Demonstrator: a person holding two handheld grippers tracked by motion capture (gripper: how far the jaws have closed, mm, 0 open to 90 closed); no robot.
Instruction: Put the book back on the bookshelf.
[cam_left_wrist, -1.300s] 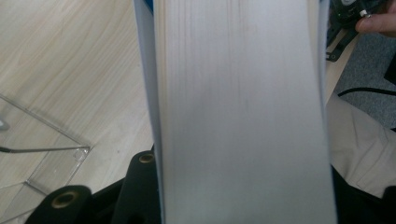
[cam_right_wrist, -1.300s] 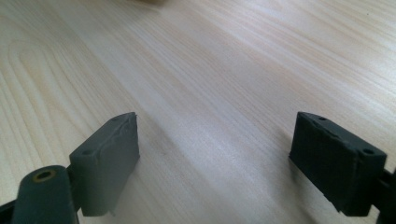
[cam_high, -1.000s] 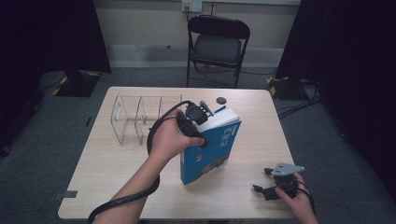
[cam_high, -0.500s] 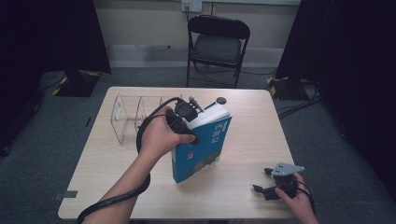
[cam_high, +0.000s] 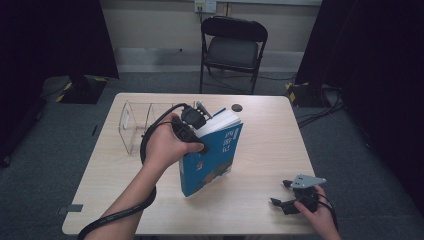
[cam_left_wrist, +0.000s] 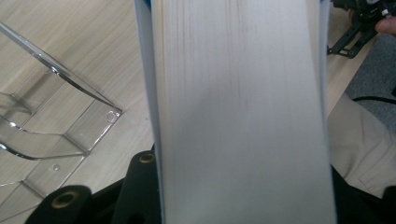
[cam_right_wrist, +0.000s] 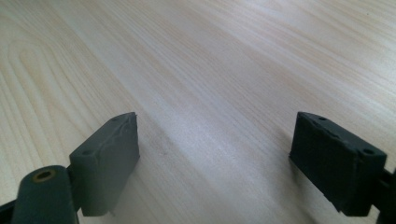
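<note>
The left gripper has its fingers clamped across the thick blue-covered paperback book — tilted, its lower corner on the pale wooden surface, just right of the clear acrylic divider rack. Right of the book lies open room — there the right gripper rests near the surface's front edge, fingers wide and empty.

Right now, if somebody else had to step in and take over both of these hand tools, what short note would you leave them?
Left gripper: shut on the blue book, gripped across its page block and held upright, tilted, bottom corner near or on the table.
Right gripper: open, holding nothing, near the table's front right edge.
Clear rack: beside the book, at the table's back left, slots unfilled.
Done: book picked up and stood on end.
Left: probably carry it to the rack and slot it in.
</note>
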